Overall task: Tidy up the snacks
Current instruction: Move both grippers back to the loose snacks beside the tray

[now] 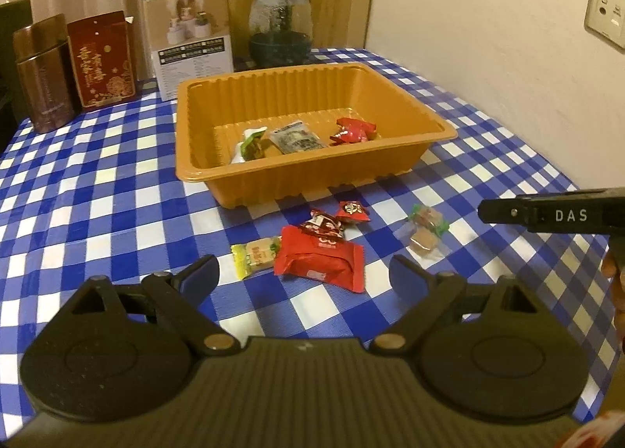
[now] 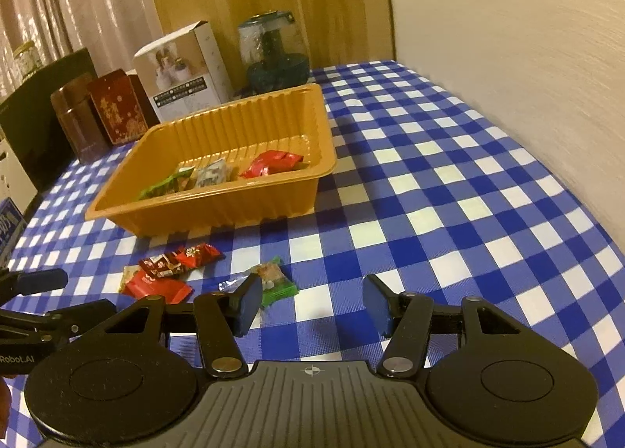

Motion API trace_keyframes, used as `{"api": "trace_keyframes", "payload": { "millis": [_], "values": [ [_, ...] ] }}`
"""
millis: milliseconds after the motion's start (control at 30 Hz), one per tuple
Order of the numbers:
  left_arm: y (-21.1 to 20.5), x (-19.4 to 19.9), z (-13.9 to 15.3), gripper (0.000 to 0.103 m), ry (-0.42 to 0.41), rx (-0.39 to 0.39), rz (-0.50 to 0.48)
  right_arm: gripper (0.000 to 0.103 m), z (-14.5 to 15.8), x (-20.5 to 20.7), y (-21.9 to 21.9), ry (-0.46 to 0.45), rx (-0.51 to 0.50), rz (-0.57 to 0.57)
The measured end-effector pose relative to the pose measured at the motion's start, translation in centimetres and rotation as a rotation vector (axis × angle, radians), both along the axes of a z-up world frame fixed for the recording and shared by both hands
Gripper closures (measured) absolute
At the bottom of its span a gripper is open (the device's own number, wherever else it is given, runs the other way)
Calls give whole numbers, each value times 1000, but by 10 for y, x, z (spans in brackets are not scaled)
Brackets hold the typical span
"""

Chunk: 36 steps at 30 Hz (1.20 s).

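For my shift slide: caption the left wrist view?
Open left hand-held gripper hovers over loose snacks before the orange tray.

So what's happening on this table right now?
A person holding a pair of tongs in each hand is sorting snacks into the orange tray. Three packets already lie in it, and several more wait on the checked tablecloth in front. Both tongs are open and empty: the left tongs hover by the big red packet, the right tongs by the green-wrapped sweet.

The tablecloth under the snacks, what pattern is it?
The tablecloth is a blue and white check, clearest in the right wrist view.
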<state>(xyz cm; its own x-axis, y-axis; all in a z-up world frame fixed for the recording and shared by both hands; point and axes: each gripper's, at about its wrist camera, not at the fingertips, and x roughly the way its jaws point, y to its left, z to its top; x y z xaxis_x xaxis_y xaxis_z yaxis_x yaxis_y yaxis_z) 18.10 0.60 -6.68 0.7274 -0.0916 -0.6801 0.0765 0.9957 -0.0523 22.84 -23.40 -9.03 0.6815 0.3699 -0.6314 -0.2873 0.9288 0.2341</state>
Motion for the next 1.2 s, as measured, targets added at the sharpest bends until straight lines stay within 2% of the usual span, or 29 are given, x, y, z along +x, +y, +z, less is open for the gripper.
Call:
{"api": "trace_keyframes", "payload": {
  "millis": [267, 367, 567, 1100, 1200],
  "values": [
    [-4, 6, -5, 10, 11, 32, -46, 46, -4, 7, 6, -4, -17, 35],
    [-1, 7, -6, 10, 13, 28, -37, 57, -5, 8, 13, -3, -25, 72],
    [5, 11, -7, 10, 23, 24, -21, 65, -9, 12, 29, -6, -63, 144],
    [4, 14, -7, 10, 29, 21, -21, 67, -28, 41, 45, 3, -116, 207],
    [4, 15, -9, 10, 34, 22, -23, 75, -31, 42, 48, 14, -125, 224]
  ]
}}
